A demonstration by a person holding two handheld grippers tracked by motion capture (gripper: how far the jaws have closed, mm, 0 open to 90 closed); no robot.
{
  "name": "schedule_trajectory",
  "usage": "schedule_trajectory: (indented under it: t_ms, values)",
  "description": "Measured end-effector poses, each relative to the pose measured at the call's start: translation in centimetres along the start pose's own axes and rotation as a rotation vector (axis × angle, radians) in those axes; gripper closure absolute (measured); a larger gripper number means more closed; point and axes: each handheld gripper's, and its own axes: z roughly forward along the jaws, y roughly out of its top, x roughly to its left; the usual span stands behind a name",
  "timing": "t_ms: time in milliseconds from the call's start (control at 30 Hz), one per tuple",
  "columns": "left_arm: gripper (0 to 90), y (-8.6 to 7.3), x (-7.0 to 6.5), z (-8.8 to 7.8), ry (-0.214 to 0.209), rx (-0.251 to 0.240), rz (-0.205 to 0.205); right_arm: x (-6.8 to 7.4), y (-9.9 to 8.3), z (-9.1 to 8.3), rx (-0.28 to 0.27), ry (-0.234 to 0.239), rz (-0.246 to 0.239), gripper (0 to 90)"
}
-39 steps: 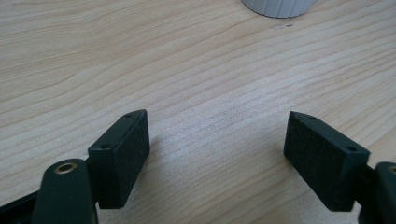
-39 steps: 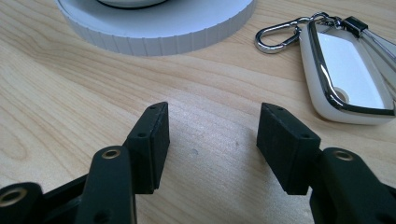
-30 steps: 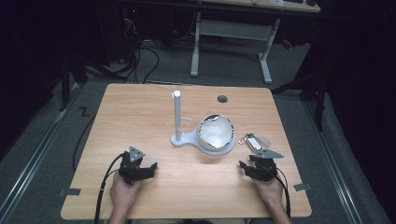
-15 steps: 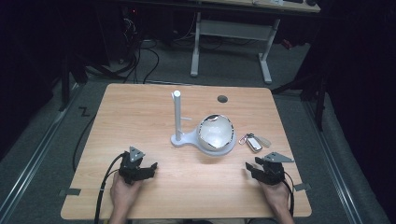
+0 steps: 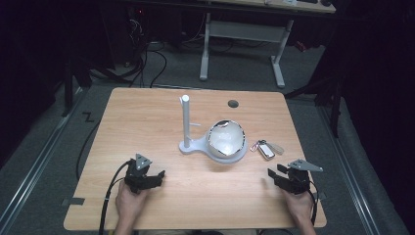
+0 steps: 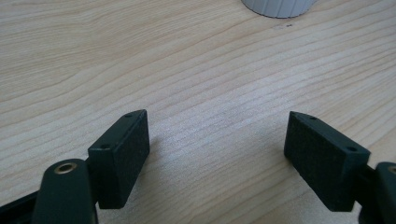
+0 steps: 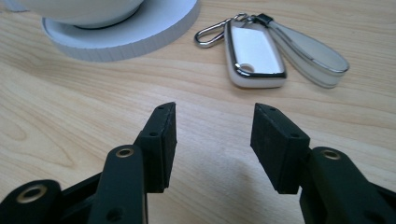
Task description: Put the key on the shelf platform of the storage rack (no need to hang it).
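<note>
Key fob [image 5: 265, 149] with carabiner flat on wooden table [image 5: 147, 117], just right of white stand [image 5: 188, 142]. White bowl [image 5: 226, 140] seated on stand's round base. Left gripper [image 5: 155, 177] near-left of stand, jaws spread wide, empty. Right gripper [image 5: 274, 176] near-right of stand, just short of fob, jaws parted, empty.

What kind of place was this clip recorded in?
Probably a lab or workshop set up for recording, not a home. A bare wooden table stands on grey carpet in a dark room, loose cables trail across the floor behind it, and a white-legged workbench stands beyond them.
</note>
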Motion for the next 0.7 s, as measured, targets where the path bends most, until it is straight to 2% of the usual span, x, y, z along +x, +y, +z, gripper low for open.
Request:
schedule_trajectory:
  t_ms: [133,567,700]
  values:
    - [22.8,0.0,0.0,0.0,0.000,0.000,0.000,-0.5,0.3,-0.1,0.002,-0.009,0.017,52.4]
    - [22.8,0.0,0.0,0.0,0.000,0.000,0.000,-1.5,2.4,0.3,-0.009,-0.019,0.014,54.3]
    - [22.8,0.0,0.0,0.0,0.000,0.000,0.000,-1.6,2.9,0.7,0.004,-0.021,0.018,54.5]
